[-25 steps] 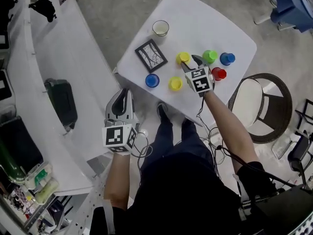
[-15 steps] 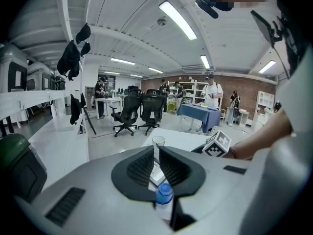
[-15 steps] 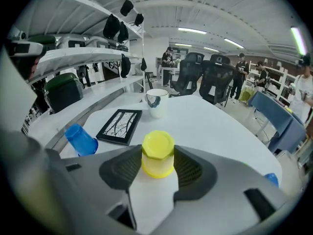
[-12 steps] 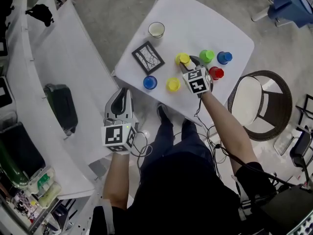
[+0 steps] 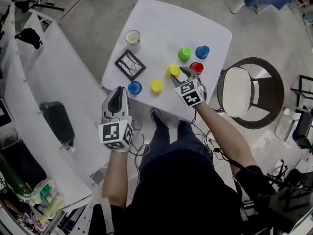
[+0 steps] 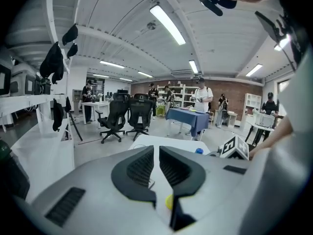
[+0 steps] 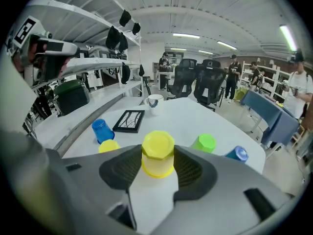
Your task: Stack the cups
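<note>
The right gripper (image 5: 178, 74) has made its pick. Its jaws have just been closing, and both pads now clamp the side wall of a yellow cup (image 7: 157, 154). The cup is upside down, near the middle of the table (image 5: 161, 23). Gripping across the wall looks sensible, since it leaves the open mouth underneath free to drop over another cup. Whether this one has left the surface cannot be told.

The left gripper (image 6: 156, 153) hangs off the table, just outside the near left corner. Its jaws are drawn together to a thin slit with nothing in them, and it seems parked to stay clear of the working hand.

Now the count: six coloured cups, and those that show clearly are base-up, which is how they would nest.
- **Yellow:** two, the held one and a second yellow cup (image 5: 157, 85) by the near edge.
- **Blue:** two, a near blue cup (image 5: 134, 87) beside the second yellow toward the near left corner, and a far blue cup (image 5: 202, 51) toward the right edge.
- **Green:** one green cup (image 5: 185, 53), just beside the far blue.
- **Red:** one red cup (image 5: 196, 67), close by the gripper's right side.

No two are stacked yet. There is also one white mug (image 5: 132, 36) by the left edge, and one black framed tile (image 5: 130, 64) sits between it and the near edge.
</note>
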A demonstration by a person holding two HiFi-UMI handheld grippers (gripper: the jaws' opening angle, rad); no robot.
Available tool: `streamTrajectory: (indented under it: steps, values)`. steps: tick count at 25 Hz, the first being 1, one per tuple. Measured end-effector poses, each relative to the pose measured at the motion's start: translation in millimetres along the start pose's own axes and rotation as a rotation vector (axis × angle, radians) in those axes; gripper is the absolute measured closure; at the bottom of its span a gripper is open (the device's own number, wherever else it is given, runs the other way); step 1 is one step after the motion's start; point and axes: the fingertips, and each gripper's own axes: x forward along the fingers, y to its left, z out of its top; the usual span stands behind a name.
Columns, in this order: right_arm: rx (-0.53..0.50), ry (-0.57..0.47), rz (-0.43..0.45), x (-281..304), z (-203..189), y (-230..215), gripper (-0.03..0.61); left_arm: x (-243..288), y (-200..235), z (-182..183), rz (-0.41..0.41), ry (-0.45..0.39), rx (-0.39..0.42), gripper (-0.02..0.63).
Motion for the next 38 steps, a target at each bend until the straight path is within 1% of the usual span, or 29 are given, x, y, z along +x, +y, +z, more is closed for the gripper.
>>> streamTrajectory:
  steps: [7,12,18,24,25,27,29,33,35,38]
  values:
    - [0.032,0.026,-0.016,-37,-49,-2,0.377,7,-41,4,-0.06,-0.005,0.037,0.58]
    - [0.042,0.056,-0.024,-49,-81,-2,0.377,15,-62,-1,-0.102,0.009,0.043,0.58]
    - [0.057,0.084,-0.036,-54,-106,-5,0.376,20,-71,-1,-0.12,0.02,0.048,0.58]
    - [0.056,0.114,-0.046,-48,-125,-6,0.371,18,-71,-3,-0.127,0.026,0.054,0.58]
    - [0.058,0.115,-0.042,-47,-126,-5,0.366,19,-70,-3,-0.126,0.026,0.054,0.58]
    - [0.069,0.108,-0.034,-48,-126,-4,0.322,18,-69,-3,-0.126,0.023,0.049,0.58]
    - [0.094,0.082,-0.027,-53,-122,-5,0.305,18,-70,-1,-0.127,0.018,0.047,0.58]
    - [0.145,-0.015,-0.022,-78,-95,-8,0.298,14,-71,7,-0.126,-0.003,0.042,0.58]
    - [0.168,-0.063,-0.043,-92,-80,-14,0.299,11,-69,12,-0.123,-0.018,0.04,0.58]
    - [0.211,-0.119,-0.099,-112,-63,-30,0.312,6,-67,18,-0.117,-0.036,0.036,0.58]
